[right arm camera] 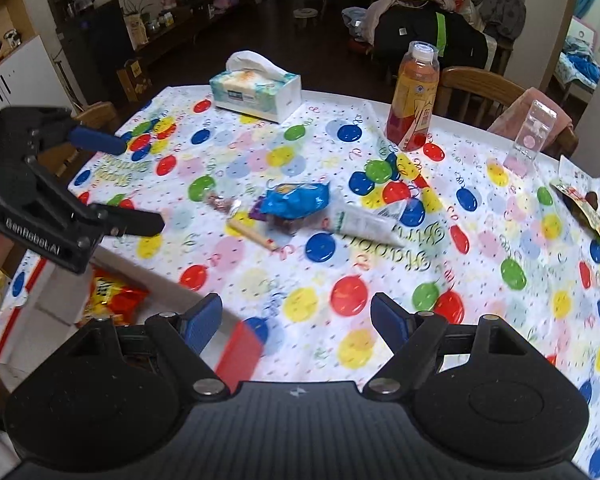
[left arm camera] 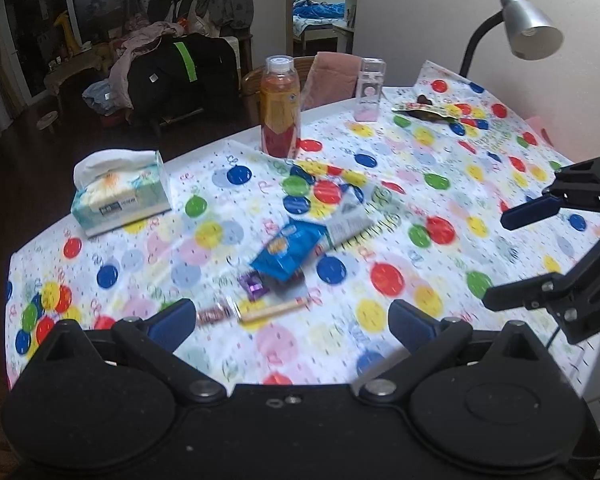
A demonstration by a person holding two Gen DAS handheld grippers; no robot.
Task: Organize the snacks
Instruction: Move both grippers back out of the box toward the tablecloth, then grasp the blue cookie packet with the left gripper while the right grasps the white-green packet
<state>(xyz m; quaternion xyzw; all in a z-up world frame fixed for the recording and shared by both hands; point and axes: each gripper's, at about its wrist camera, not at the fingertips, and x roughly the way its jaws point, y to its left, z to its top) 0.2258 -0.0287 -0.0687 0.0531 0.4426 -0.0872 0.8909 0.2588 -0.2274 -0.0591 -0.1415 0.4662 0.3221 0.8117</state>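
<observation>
Hovering with both claws spread and empty, I see the snack pile's blue packet (left arm camera: 290, 250) lying straight ahead of my left claw (left arm camera: 292, 320), nearer than my right claw (right arm camera: 296, 320); its long axis slants far-right.

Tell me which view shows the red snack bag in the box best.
The right wrist view. It shows the red snack bag lying in the white box at the table's near-left edge, partly behind the left gripper. The left wrist view shows neither bag nor box.
</observation>
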